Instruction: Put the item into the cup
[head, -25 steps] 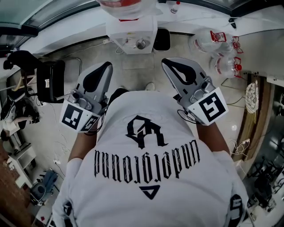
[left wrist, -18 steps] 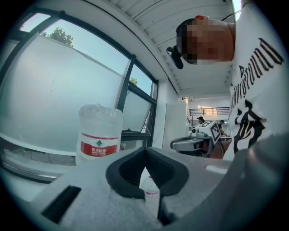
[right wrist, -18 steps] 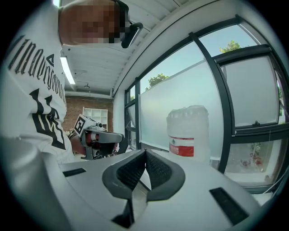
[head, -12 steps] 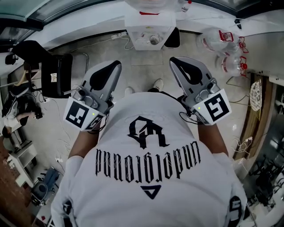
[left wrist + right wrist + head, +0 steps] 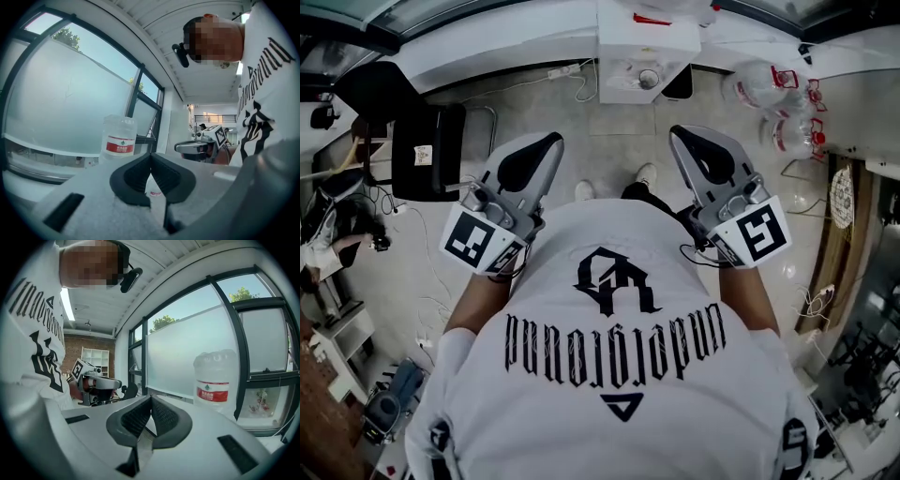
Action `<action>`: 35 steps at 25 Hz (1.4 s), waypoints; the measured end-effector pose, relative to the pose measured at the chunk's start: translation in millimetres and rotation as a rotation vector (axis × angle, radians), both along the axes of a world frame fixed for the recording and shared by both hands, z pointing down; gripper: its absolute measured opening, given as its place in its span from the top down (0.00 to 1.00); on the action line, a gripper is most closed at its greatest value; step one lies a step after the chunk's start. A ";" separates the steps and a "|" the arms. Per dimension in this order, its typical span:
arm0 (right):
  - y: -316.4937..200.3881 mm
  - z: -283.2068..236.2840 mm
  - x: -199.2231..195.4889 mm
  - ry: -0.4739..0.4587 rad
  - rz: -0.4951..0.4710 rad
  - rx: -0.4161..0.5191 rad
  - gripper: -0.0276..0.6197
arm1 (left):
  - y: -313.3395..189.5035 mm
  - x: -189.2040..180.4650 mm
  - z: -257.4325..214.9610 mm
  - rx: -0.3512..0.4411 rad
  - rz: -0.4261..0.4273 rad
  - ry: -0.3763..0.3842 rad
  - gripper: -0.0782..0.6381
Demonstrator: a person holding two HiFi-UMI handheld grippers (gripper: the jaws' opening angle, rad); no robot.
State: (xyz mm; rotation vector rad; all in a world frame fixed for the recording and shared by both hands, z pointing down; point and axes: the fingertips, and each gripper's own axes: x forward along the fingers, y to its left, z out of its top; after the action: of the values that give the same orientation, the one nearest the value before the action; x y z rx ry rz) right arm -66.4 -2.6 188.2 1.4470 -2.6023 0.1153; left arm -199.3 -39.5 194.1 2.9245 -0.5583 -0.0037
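Observation:
No cup and no loose item show in any view. In the head view both grippers are held up in front of the person's white printed shirt [image 5: 614, 356], above the floor. My left gripper [image 5: 551, 141] is shut, its jaws meeting with nothing between them; the left gripper view has the same closed tips [image 5: 151, 154]. My right gripper [image 5: 679, 132] is also shut and empty, as its own view confirms [image 5: 151, 397]. Each gripper view catches the other gripper off to the side: the right one [image 5: 206, 143] and the left one [image 5: 93, 378].
A white water dispenser [image 5: 642, 52] stands ahead on the tiled floor, its large jug [image 5: 119, 136] [image 5: 214, 380] in front of frosted windows. Spare water jugs [image 5: 773, 103] lie at the right. A black chair [image 5: 427, 141] is at the left, cables and shelving beyond.
The head view has shifted, so the dispenser sits farther right and higher in frame. Both grippers stay shut and level, now slightly lower and to the right in the picture.

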 end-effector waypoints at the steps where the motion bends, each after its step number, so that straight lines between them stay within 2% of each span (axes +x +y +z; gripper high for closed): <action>1: 3.4 1.9 -8.3 0.004 0.004 -0.005 0.93 | 2.7 -5.5 2.1 -0.002 0.011 0.003 0.87; 8: 27.3 9.9 -45.3 0.012 0.045 -0.044 0.93 | 12.9 -33.7 7.5 -0.018 0.062 0.020 0.87; 16: 53.6 -1.3 -32.4 0.027 0.050 -0.017 0.93 | 26.2 -27.5 4.1 -0.010 0.058 0.026 0.87; 21: 73.1 -3.5 -8.2 0.022 0.042 -0.011 0.93 | 43.9 -0.4 -4.2 0.001 0.058 0.022 0.87; 30: 125.6 3.4 57.8 -0.006 0.050 0.000 0.93 | 101.3 76.1 -2.9 -0.002 0.091 0.002 0.87; 35: 160.4 8.6 80.1 -0.016 0.028 0.010 0.93 | 138.0 100.3 -5.5 0.015 0.080 -0.015 0.87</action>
State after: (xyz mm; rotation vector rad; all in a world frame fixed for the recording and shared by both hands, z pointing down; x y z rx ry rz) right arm 13.8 157.8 196.9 1.4923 -2.5990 0.1177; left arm -99.0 98.5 188.6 2.9616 -0.4446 0.0246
